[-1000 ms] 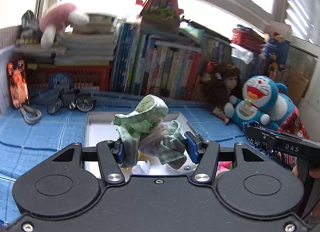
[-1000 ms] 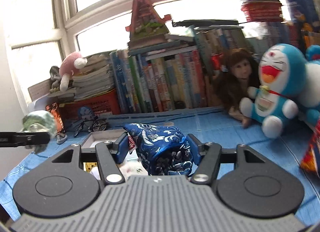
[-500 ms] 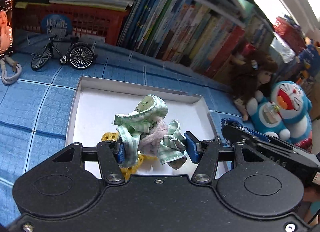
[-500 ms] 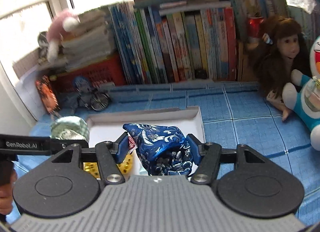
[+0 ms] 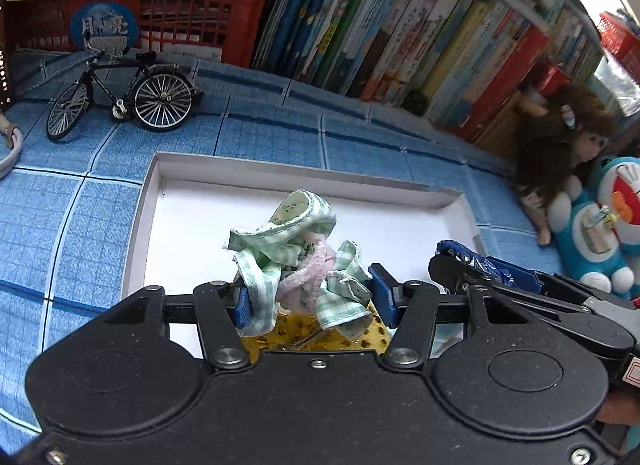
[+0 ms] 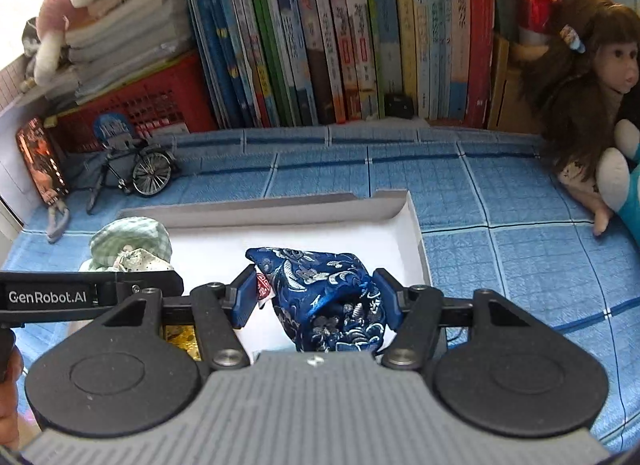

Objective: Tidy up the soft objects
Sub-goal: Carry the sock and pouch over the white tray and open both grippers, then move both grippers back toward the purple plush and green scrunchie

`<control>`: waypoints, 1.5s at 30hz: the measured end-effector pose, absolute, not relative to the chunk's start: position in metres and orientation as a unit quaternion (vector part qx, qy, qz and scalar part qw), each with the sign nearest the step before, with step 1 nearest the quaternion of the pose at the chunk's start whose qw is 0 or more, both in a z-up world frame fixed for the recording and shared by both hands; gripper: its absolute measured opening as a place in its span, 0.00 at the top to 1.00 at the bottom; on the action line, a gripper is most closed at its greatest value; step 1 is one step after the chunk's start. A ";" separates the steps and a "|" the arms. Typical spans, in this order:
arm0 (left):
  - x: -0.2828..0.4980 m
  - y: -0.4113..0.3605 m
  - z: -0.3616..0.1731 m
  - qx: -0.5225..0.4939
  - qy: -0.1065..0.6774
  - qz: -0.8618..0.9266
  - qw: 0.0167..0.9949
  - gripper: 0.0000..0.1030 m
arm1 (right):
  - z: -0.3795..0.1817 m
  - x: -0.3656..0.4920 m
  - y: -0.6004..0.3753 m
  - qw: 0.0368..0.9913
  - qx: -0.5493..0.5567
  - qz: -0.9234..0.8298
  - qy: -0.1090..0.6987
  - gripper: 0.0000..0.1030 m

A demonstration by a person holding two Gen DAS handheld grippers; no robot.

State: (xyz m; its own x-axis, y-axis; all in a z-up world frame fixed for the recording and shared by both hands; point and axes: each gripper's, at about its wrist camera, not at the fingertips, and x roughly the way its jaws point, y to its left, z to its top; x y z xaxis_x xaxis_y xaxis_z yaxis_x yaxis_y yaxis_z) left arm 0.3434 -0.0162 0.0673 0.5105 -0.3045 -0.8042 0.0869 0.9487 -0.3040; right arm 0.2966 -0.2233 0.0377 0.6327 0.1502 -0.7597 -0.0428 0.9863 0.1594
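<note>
The left gripper (image 5: 310,297) clenches the green checked cloth bundle (image 5: 294,253), the right gripper (image 6: 316,303) the blue brocade pouch (image 6: 324,297); both hang over the white box (image 5: 280,173); beyond, at eleven o'clock, the toy bicycle (image 5: 120,97); loose cloth tails could snag on release.

Black tongs (image 5: 310,301) with 2 blue pads (image 5: 242,303), silver screws, "GenRobot.AI" lettering.

A home, by the books (image 6: 340,37), doll (image 6: 592,77) and plush toys (image 5: 596,225).
</note>
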 end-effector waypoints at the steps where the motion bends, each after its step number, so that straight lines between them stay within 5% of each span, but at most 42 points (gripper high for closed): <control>1: 0.345 -0.016 0.065 -0.113 0.485 -0.112 0.860 0.47 | 0.035 0.298 -0.223 0.899 0.061 0.054 0.430 0.38; 30: 0.345 -0.018 0.044 -0.101 0.528 -0.140 0.832 0.46 | 0.024 0.298 -0.220 0.865 0.044 0.070 0.494 0.33; 45: 0.327 -0.006 0.066 -0.099 0.509 -0.129 0.845 0.24 | 0.041 0.282 -0.231 0.873 0.069 0.077 0.476 0.14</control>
